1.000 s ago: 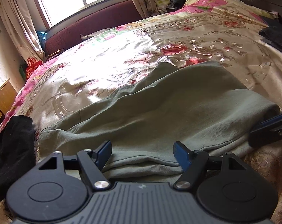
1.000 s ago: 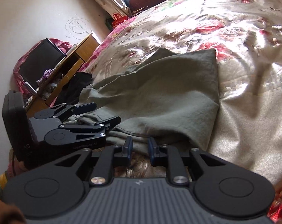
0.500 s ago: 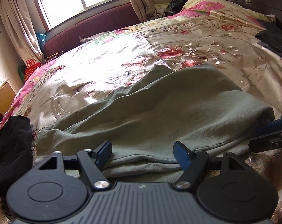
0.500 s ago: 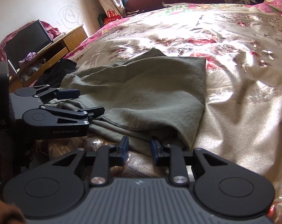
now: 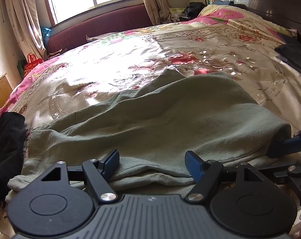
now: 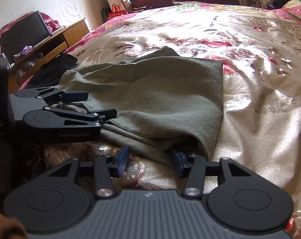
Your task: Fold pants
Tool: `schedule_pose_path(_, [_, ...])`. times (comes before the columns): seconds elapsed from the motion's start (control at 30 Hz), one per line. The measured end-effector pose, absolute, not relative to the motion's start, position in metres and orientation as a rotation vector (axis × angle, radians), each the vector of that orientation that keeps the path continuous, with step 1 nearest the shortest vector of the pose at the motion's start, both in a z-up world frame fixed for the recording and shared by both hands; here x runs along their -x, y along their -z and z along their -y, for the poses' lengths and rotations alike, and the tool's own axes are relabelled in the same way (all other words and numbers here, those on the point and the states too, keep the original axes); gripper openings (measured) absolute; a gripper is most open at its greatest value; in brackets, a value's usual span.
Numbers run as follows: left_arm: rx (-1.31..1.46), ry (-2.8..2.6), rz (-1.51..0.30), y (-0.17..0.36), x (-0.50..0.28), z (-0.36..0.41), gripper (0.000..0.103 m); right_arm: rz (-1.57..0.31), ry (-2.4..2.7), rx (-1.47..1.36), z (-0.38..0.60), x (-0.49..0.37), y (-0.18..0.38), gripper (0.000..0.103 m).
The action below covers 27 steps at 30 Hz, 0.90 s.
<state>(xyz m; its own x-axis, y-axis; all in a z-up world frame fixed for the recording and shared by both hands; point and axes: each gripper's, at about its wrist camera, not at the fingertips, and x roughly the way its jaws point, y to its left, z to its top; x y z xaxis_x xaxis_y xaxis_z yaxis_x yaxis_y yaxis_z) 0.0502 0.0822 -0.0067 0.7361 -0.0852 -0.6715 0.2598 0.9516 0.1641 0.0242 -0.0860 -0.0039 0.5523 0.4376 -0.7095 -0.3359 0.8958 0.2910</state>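
Olive-green pants [image 5: 160, 119] lie folded on the floral bedspread [image 5: 220, 45], thick near edge toward me. My left gripper [image 5: 152, 160] is open at that near edge, with the layered hem lying between its blue pads [image 5: 192, 162] and neither pad pressing on it. The right wrist view shows the left gripper [image 6: 94, 104] from the side, resting on the pants [image 6: 150, 91]. My right gripper [image 6: 150, 158] sits at the pants' near right corner. Its jaws are opening, with the corner of the cloth lying loosely between them. Its blue finger shows at the right edge [image 5: 285, 147].
A black garment [image 5: 5, 149] lies left of the pants at the bed's edge. Dark folded clothes [image 5: 293, 57] sit at the far right. A wooden side table [image 6: 68, 33] with a dark screen [image 6: 25, 31] stands beside the bed. Bare bedspread stretches beyond the pants.
The right gripper's jaws have spread apart from nearly shut, and its view has rolled and swung to the right. The left gripper stays where it was, still open.
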Motion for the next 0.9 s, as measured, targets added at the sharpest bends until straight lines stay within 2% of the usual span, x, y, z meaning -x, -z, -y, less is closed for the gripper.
schedule_pose_path(0.17, [-0.243, 0.195, -0.719, 0.006, -0.052, -0.081, 0.086, -0.85, -0.464, -0.121, 0.071, -0.026, 0.006, 0.049])
schedule_pose_path(0.23, [-0.245, 0.193, -0.72, 0.007, -0.052, -0.081, 0.086, -0.825, -0.437, -0.098, 0.068, -0.026, 0.007, 0.045])
schedule_pose_path(0.37, [-0.231, 0.194, -0.715, 0.008, -0.051, -0.082, 0.086, -0.772, -0.311, -0.036, 0.078, -0.024, 0.005, 0.045])
schedule_pose_path(0.53, [-0.208, 0.205, -0.714, 0.01, -0.051, -0.082, 0.086, -0.746, -0.172, -0.043, 0.101, -0.014, -0.003, 0.037])
schedule_pose_path(0.7, [-0.244, 0.195, -0.699, 0.013, -0.046, -0.078, 0.086, -0.731, -0.128, 0.018, 0.109, 0.013, -0.019, 0.046])
schedule_pose_path(0.77, [-0.248, 0.2, -0.695, 0.01, -0.045, -0.077, 0.086, -0.732, -0.12, -0.072, 0.125, 0.011, -0.026, 0.047])
schedule_pose_path(0.83, [-0.251, 0.205, -0.69, 0.008, -0.043, -0.077, 0.086, -0.734, -0.127, -0.156, 0.138, -0.002, -0.031, 0.053])
schedule_pose_path(0.9, [-0.257, 0.208, -0.687, 0.007, -0.042, -0.077, 0.086, -0.777, -0.164, -0.313, 0.156, -0.027, -0.027, 0.055])
